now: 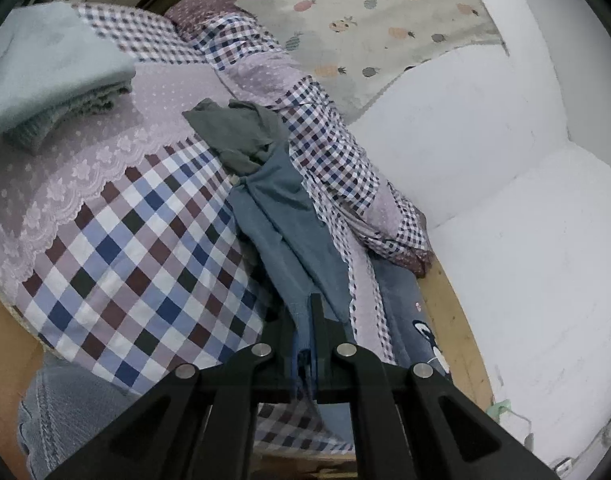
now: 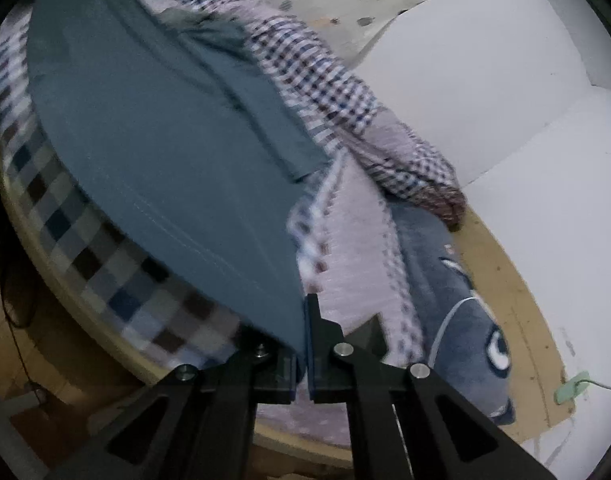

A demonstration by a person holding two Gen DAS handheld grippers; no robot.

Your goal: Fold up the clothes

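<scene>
On the checked bed cover (image 1: 117, 240) the blue garment (image 1: 281, 216) hangs stretched between two pinches. The left gripper (image 1: 305, 332) has its jaws pressed together on a bunched part of the cloth, which runs from there in a narrow twisted strip up the bed to a grey garment (image 1: 237, 136) lying crumpled on the cover. The right gripper (image 2: 305, 320) is likewise clamped on a hem corner of the garment (image 2: 165, 128), and from that side the cloth spreads wide and fairly flat, stitched hem (image 2: 193, 232) towards the camera.

The step looks like lifting and spreading the piece before laying it down. To do it well, I would keep both pinches firm and draw the hands apart until the hem runs straight, since the left side is still roped up. Lift enough to clear the grey garment, so it is not dragged along. Lay it flat on open cover, away from the folded pale blue stack (image 1: 53, 76) and the rumpled small-check quilt (image 1: 333, 152) at the far edge
</scene>
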